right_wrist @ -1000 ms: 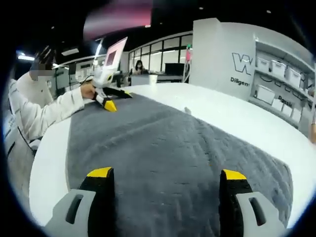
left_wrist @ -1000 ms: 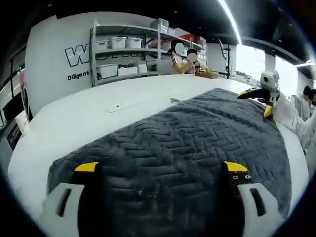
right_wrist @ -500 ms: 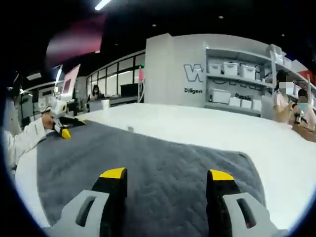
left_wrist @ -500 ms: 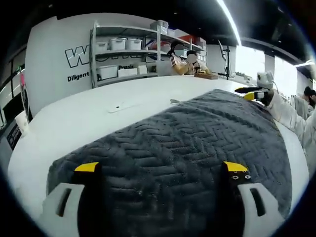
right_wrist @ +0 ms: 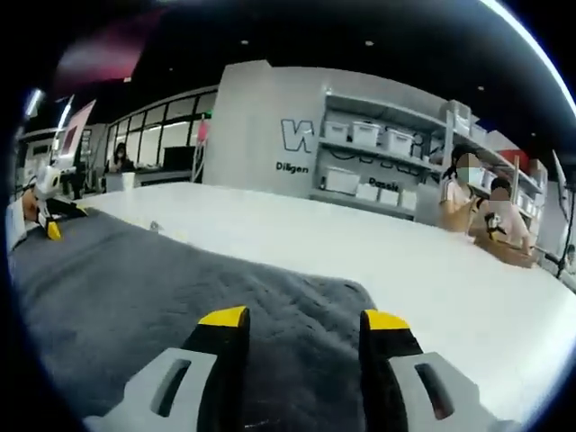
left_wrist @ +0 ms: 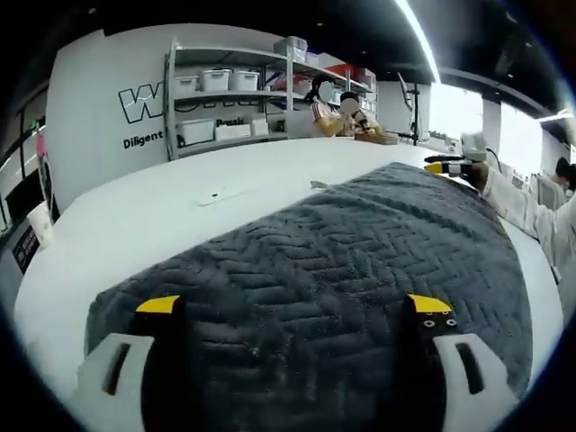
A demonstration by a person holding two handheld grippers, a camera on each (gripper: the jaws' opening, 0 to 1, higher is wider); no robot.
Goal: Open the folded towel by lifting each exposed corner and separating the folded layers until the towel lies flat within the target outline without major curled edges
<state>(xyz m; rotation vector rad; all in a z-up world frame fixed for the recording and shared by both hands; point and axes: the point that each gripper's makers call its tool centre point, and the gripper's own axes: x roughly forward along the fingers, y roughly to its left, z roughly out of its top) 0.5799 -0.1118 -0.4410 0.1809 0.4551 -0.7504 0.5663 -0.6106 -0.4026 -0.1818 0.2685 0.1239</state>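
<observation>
A dark grey quilted towel (left_wrist: 342,261) lies spread over a white table (left_wrist: 171,216). Its near edge lies under my left gripper (left_wrist: 294,306), which is open just above the fabric. At the towel's far right corner, my right gripper (left_wrist: 447,166) hovers in a hand with a white sleeve. In the right gripper view the towel (right_wrist: 117,279) covers the lower left, with one corner (right_wrist: 358,292) just ahead of the jaws. My right gripper (right_wrist: 304,319) is open over that corner with nothing held. My left gripper (right_wrist: 49,225) appears small at the far left edge.
Bare white table (right_wrist: 378,247) stretches beyond the towel. A small flat white item (left_wrist: 216,192) lies on it past the towel. Shelves with storage bins (left_wrist: 225,85) stand against the back wall. People (right_wrist: 477,202) sit at the table's far end.
The right gripper has swung towards the towel's far corner, so its view now faces the shelves, and its jaws have narrowed a little. The left gripper has not moved.
</observation>
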